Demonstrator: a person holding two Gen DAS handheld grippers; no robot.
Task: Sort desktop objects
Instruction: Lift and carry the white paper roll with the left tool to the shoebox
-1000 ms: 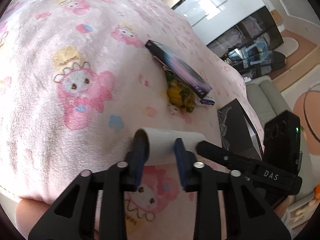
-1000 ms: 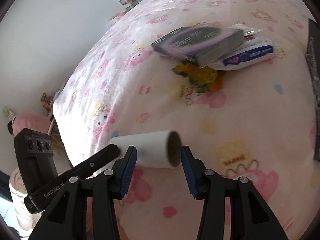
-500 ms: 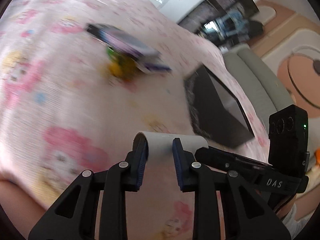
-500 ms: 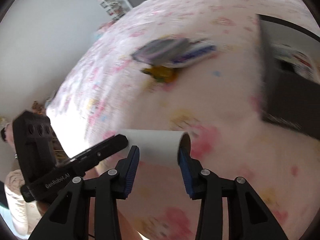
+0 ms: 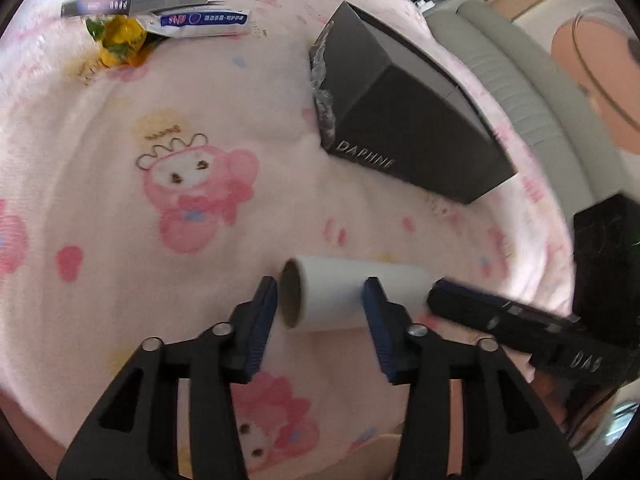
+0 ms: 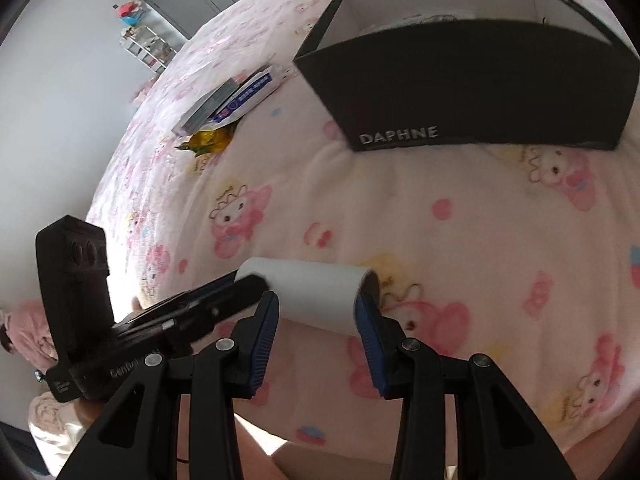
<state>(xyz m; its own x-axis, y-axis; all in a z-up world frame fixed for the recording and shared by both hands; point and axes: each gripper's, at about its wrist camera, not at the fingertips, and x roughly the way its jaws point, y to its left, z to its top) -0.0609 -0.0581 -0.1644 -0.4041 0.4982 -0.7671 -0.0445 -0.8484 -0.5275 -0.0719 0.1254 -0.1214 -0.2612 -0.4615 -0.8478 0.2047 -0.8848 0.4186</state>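
Observation:
A white paper roll [image 5: 344, 296] with a cardboard core is held in the air above the pink cartoon blanket. My left gripper [image 5: 320, 304] is shut on one end of it. My right gripper [image 6: 318, 308] is shut on the other end of the roll [image 6: 316, 292]. Each gripper shows in the other's view beside the roll. A black open box marked DAPHNE [image 6: 460, 76] stands ahead, and it also shows in the left wrist view [image 5: 400, 120].
A grey flat box [image 5: 136, 0], a white and blue packet [image 5: 204, 22] and a yellow-green wrapper [image 5: 120, 38] lie together on the blanket [image 5: 120, 140] at the far left. A grey sofa [image 5: 520, 92] lies beyond the blanket's edge.
Both grippers have carried the roll toward the black box, which now fills the upper view. The pile of packets has slid off to the far left.

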